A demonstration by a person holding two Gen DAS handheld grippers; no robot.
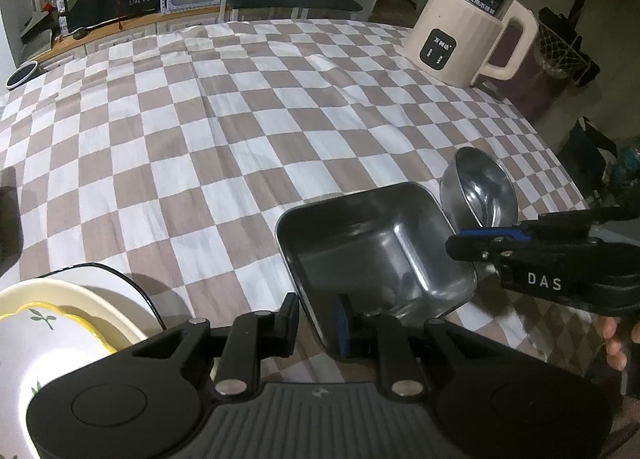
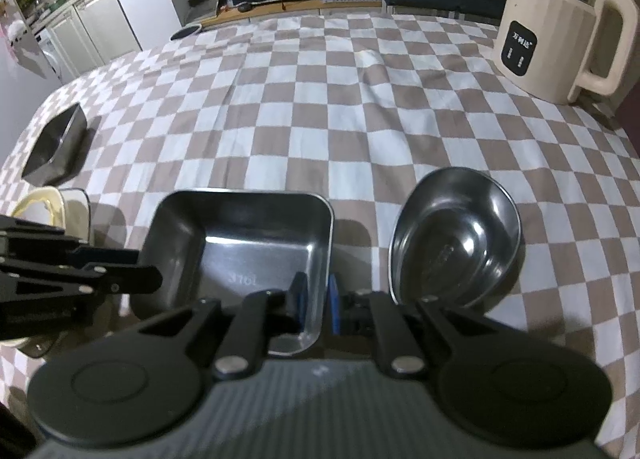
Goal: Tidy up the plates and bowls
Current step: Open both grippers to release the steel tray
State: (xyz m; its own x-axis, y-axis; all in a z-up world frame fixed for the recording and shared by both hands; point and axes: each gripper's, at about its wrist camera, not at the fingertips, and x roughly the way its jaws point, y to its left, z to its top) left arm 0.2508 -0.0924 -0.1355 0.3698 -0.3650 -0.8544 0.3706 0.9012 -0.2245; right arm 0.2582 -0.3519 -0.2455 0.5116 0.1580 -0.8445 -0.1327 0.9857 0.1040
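Square stainless-steel tray (image 2: 240, 247): rigid, light, slippery; both the left gripper (image 1: 318, 317) and the right gripper (image 2: 318, 309) pinch its thin rim, beside 1 round steel bowl (image 2: 456, 237).

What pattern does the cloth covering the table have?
The tablecloth has a checkered pattern of light brown and white squares. It shows best in the right wrist view.

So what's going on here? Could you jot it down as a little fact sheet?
Surface: checkered cloth
Held item: square metal tray, a wall between each gripper's fingers
Left gripper: on tray's left wall
Right gripper: on tray's right wall
Beside tray: round metal bowl
Also there: stacked plates, cream kettle, second square tray
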